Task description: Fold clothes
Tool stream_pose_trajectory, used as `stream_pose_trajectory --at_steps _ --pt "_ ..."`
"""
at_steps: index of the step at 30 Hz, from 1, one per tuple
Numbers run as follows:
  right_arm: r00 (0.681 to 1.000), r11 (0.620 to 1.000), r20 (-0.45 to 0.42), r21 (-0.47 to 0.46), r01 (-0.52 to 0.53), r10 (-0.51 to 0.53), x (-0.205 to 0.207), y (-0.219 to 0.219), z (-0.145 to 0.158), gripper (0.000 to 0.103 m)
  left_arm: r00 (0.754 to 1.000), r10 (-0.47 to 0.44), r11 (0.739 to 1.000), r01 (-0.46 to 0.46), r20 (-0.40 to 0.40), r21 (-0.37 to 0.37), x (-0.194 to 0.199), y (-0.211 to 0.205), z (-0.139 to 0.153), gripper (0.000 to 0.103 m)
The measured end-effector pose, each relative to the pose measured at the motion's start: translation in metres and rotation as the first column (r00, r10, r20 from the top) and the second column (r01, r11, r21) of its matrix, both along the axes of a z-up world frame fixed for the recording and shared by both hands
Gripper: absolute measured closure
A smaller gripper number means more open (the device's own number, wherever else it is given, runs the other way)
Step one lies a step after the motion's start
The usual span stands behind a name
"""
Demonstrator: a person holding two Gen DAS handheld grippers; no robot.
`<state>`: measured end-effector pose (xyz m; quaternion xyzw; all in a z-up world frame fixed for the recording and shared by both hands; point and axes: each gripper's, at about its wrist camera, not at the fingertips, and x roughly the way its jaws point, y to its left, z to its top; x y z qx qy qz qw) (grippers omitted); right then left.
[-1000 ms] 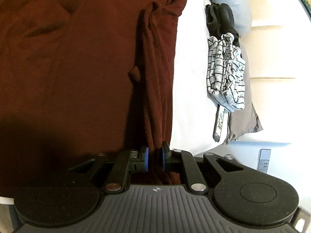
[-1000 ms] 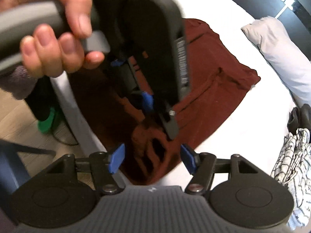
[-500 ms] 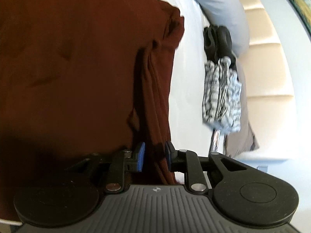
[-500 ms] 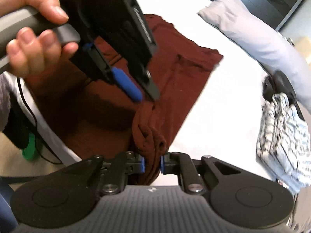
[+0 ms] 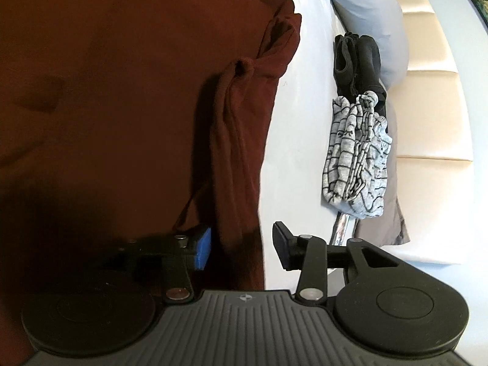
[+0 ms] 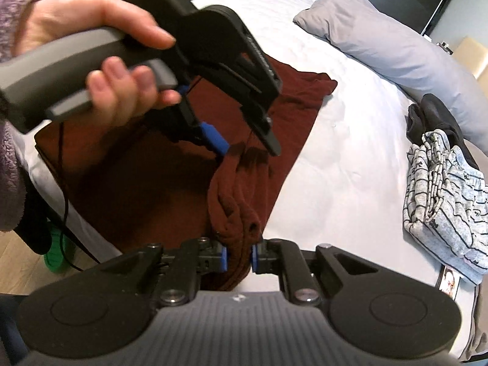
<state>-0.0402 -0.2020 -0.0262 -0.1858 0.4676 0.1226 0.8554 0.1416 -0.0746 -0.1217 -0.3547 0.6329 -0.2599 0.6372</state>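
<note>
Between the pads of the right claw sits a bunched fold of the maroon shirt, and the pads press on it from both sides, so this claw is narrow and holding the cloth. Ahead of that claw the shirt spreads flat over the white bed, its gathered ridge running straight away from the pads toward the left claw, which hangs just above the ridge in a hand with a fuzzy lilac sleeve at the wrist.

From its own camera, the left claw stands at a middling width; its jaws have just been opening. The shirt's folded edge lies between the fingers, close to the blue pad on the left one, while the right finger stands clear of the cloth over bare sheet. Whether the blue pad touches the fabric cannot be told.

Well to the right of both claws, on the bed, lies a grey striped garment folded into a bundle, with a black item just beyond it and a pale grey pillow farther on. A cream padded headboard lies past them, on the far right of the left view.
</note>
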Motion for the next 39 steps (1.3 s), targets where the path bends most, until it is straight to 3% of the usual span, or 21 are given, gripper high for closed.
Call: stream_pose_trajectory --at_steps 3,6,8,12,20,23,28,30,35,37,39 --pt "1.000 1.000 -0.006 0.003 -0.001 0.001 0.000 -0.001 0.000 0.087 1.000 -0.019 1.000 0.019 0.001 0.002 0.005 -0.009 -0.002 0.066" --pt "1.000 1.000 -0.008 0.007 -0.006 0.006 -0.001 -0.001 0.001 0.087 0.999 -0.046 0.999 0.046 0.006 -0.003 0.007 -0.015 -0.002 0.083" --pt "1.000 1.000 -0.011 0.008 -0.008 0.008 -0.002 -0.001 0.002 0.087 0.999 -0.049 0.997 0.050 0.021 -0.052 0.008 -0.016 0.001 0.090" --pt "1.000 1.000 -0.011 0.006 -0.011 0.011 -0.006 -0.002 0.005 0.087 0.996 -0.053 0.983 0.065 0.077 -0.169 0.009 -0.019 0.014 0.091" --pt "0.998 0.999 -0.029 0.004 -0.047 0.047 -0.007 0.002 0.003 0.087 0.996 -0.045 0.998 0.049 0.080 -0.048 0.011 -0.014 0.001 0.091" --pt "0.997 0.998 -0.045 -0.002 -0.066 0.066 -0.006 0.008 -0.005 0.087 0.996 -0.035 0.998 0.040 0.080 -0.051 0.011 -0.011 -0.001 0.091" --pt "0.990 0.988 -0.056 -0.077 -0.136 0.132 -0.010 0.024 -0.018 0.087 0.992 -0.046 0.999 0.048 0.114 -0.022 0.011 -0.008 0.008 0.091" --pt "0.985 0.980 -0.054 -0.108 -0.169 0.164 -0.014 0.030 -0.021 0.086 0.990 -0.049 0.999 0.048 0.134 0.018 0.008 -0.003 0.014 0.086" --pt "0.966 0.950 -0.040 -0.177 -0.257 0.254 -0.029 0.045 -0.026 0.079 0.987 -0.018 0.994 0.000 0.161 0.109 0.001 0.017 0.024 0.083" --pt "0.953 0.929 -0.039 -0.214 -0.302 0.301 -0.037 0.052 -0.029 0.067 0.984 -0.017 0.991 -0.006 0.176 0.134 -0.004 0.024 0.029 0.083" --pt "0.938 0.911 -0.051 -0.224 -0.347 0.344 -0.045 0.058 -0.032 0.062 0.979 -0.032 0.983 -0.005 0.200 0.185 -0.013 0.029 0.036 0.083"
